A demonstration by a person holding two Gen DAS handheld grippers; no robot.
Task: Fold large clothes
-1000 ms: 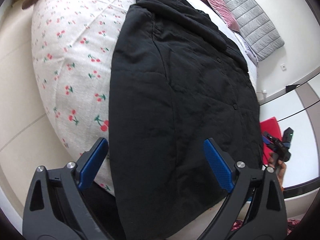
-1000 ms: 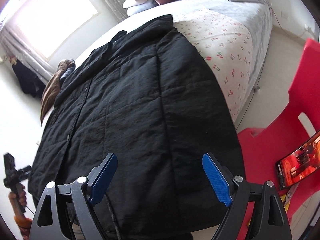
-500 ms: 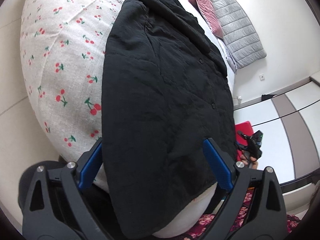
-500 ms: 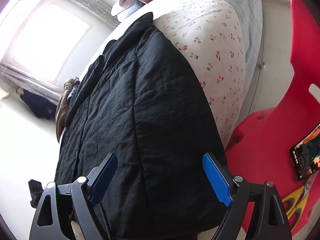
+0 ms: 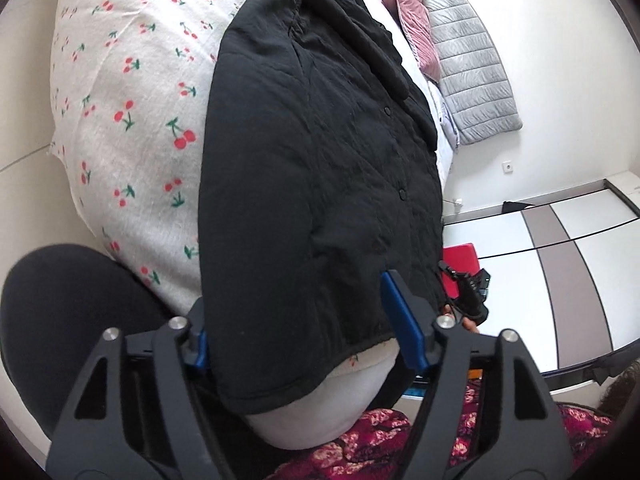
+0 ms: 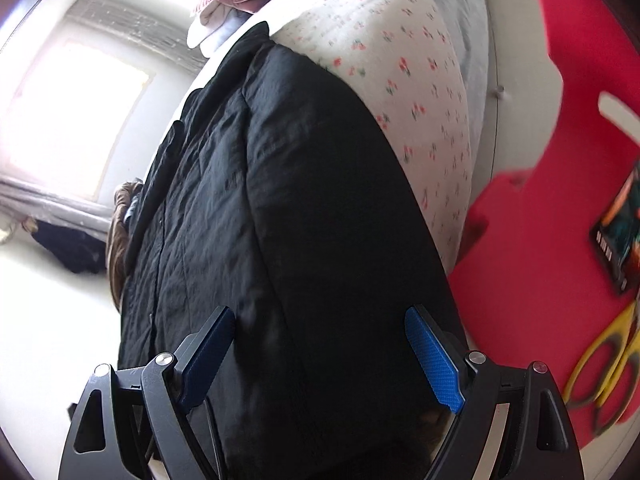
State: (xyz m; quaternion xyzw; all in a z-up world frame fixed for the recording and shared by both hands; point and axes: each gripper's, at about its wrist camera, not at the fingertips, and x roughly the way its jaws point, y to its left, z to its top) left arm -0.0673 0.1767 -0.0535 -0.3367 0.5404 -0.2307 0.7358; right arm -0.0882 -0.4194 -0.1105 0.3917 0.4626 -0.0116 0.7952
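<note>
1 black quilted jacket [image 5: 320, 168] laid flat on the bed, front up, collar toward the pillows, hem hanging a bit over the near edge of the cherry-print cover [image 5: 132, 92]; 2 snap buttons visible on the placket in left wrist view. Same jacket [image 6: 288, 220] fills most of right wrist view, lying on the same cover [image 6: 404, 60]. Left gripper [image 5: 304, 324] spread wide at the hem: L blue pad mostly hidden behind jacket edge, R pad over the fabric, nothing pinched as far as I can see. Right gripper [image 6: 324, 352] also wide apart, both blue pads straddling the hem w/ fabric between, not clamped. Surroundings: 2 pinkish pillows [image 5: 416, 28] at the head of the bed plus 1 grey quilted headboard pad [image 5: 472, 76] on the wall. Red plastic chair [image 6: 560, 168] just beside the bed on the right side, w/ 1 phone [image 6: 620, 232] screen lit and 1 pair of yellow-handled scissors [image 6: 600, 364] on the seat. Brown garment [image 6: 118, 232] piled at the far-left bed edge, dark clothing [image 6: 72, 248] on the floor below the window [image 6: 76, 120]. Person's dark-trousered leg [image 5: 68, 320] pressed against the bed by the left gripper; floral red fabric [image 5: 360, 440] below the hem. Sliding wardrobe [image 5: 560, 272] across the room. Other gripper [image 5: 468, 292] visible in left view past the jacket's right corner.
</note>
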